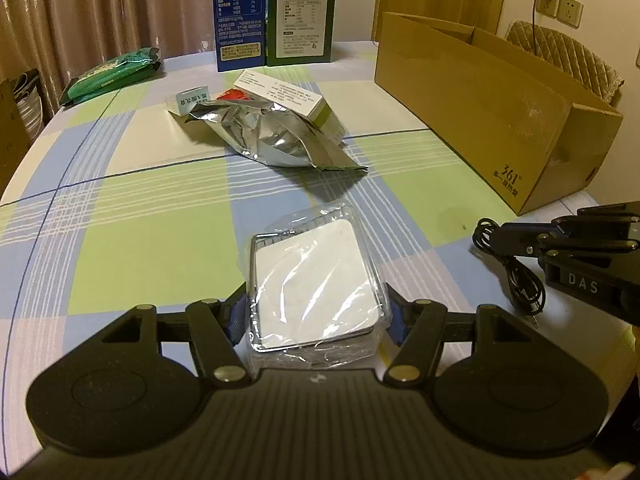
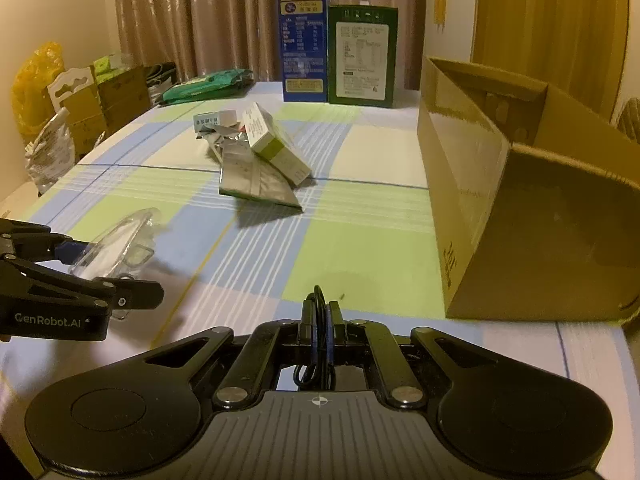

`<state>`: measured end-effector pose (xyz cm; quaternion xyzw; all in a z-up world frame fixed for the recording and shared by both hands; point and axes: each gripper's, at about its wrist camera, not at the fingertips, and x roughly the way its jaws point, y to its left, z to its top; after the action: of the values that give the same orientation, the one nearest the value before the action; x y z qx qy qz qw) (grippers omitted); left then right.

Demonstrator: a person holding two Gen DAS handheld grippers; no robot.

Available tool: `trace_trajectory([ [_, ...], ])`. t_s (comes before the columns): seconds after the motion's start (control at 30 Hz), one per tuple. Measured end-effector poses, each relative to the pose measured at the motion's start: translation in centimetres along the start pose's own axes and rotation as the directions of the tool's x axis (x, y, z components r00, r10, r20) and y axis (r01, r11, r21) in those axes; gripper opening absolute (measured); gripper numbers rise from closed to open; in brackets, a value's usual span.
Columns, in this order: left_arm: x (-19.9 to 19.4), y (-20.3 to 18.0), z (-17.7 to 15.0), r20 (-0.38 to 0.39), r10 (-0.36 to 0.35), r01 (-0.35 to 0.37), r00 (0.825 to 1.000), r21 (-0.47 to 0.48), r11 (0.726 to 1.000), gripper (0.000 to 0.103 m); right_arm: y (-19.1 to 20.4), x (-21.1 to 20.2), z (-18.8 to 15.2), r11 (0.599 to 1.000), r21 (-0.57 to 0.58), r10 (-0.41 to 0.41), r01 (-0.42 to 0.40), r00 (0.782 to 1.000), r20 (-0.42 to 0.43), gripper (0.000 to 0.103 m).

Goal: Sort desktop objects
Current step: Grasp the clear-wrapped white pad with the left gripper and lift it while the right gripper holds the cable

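A checked cloth of green, blue and cream squares covers the table [image 1: 132,240], with tan curtains [image 2: 224,16] hanging behind its far edge and a wall socket [image 1: 560,6] off to the right.

The left gripper [image 1: 316,316] is clamped on a clear plastic clamshell pack [image 1: 314,280] holding a white square insert; its blue-padded fingers [image 1: 236,316] press the pack's two sides. The right gripper [image 2: 320,316] is pinched tight on a coiled black cable [image 2: 318,308], whose loops trail onto the cloth just beside it.

Ahead and to the right of both grippers stands an open cardboard box [image 2: 500,208] — its inside is in shadow and I cannot tell what it holds. Straight ahead, well apart from the grippers, a crumpled silver foil pouch [image 1: 276,136] lies with a white-and-green carton [image 1: 288,100] resting on it. Beyond, a blue carton [image 1: 240,16] and a dark green carton [image 1: 302,16] stand upright, touching side by side, near the far edge. A green packet [image 1: 112,74] lies far ahead to the left.

Bare cloth runs between the grippers and the foil pouch — and between the right gripper and the cardboard box.
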<state>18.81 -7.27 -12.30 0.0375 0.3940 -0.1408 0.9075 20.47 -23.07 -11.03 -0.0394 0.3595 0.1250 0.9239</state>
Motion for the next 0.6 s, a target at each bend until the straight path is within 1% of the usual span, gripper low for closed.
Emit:
trace_trajectory([
  [0.07, 0.2, -0.2, 0.0, -0.002, -0.007, 0.007, 1.000, -0.001, 1.000, 0.060, 0.3, 0.5, -0.2, 1.000, -0.027, 0.008, -0.008, 1.000, -0.021, 0.001],
  [0.13, 0.3, -0.3, -0.1, -0.004, -0.013, 0.013, 1.000, -0.002, 1.000, 0.060, 0.7, 0.9, -0.5, 0.998, -0.061, -0.004, 0.003, 1.000, -0.019, 0.002],
  [0.17, 0.3, -0.3, -0.1, -0.004, -0.015, 0.015, 1.000, -0.002, 1.000, 0.060, 0.8, 1.0, -0.5, 0.997, -0.073, -0.007, 0.006, 1.000, -0.020, 0.003],
  [0.2, 0.3, -0.3, -0.1, -0.004, -0.015, 0.015, 1.000, -0.002, 1.000, 0.060, 0.9, 1.2, -0.6, 0.997, -0.083, -0.011, 0.010, 1.000, -0.019, 0.008],
  [0.23, 0.4, -0.2, -0.1, -0.004, -0.014, 0.014, 1.000, -0.003, 1.000, 0.060, 1.0, 1.4, -0.7, 0.995, -0.096, -0.019, 0.017, 1.000, -0.017, 0.013],
  [0.27, 0.4, -0.2, -0.1, -0.006, -0.013, 0.013, 1.000, -0.005, 1.000, 0.060, 1.1, 1.5, -0.8, 0.994, -0.108, -0.024, 0.023, 1.000, -0.015, 0.031],
  [0.3, 0.5, -0.1, -0.2, -0.008, -0.013, 0.013, 1.000, -0.009, 1.000, 0.060, 1.2, 1.6, -0.8, 0.993, -0.115, -0.026, 0.024, 1.000, -0.014, 0.045],
  [0.4, 0.7, -0.1, -0.2, -0.011, -0.013, 0.012, 1.000, -0.015, 1.000, 0.060, 1.0, 2.3, -0.9, 0.995, -0.097, -0.011, 0.007, 0.999, -0.036, 0.046],
  [0.6, 0.9, -0.3, -0.2, -0.011, -0.020, 0.020, 1.000, -0.017, 1.000, 0.060, 0.3, 2.5, -0.8, 0.999, -0.030, 0.012, -0.013, 0.999, -0.037, 0.044],
])
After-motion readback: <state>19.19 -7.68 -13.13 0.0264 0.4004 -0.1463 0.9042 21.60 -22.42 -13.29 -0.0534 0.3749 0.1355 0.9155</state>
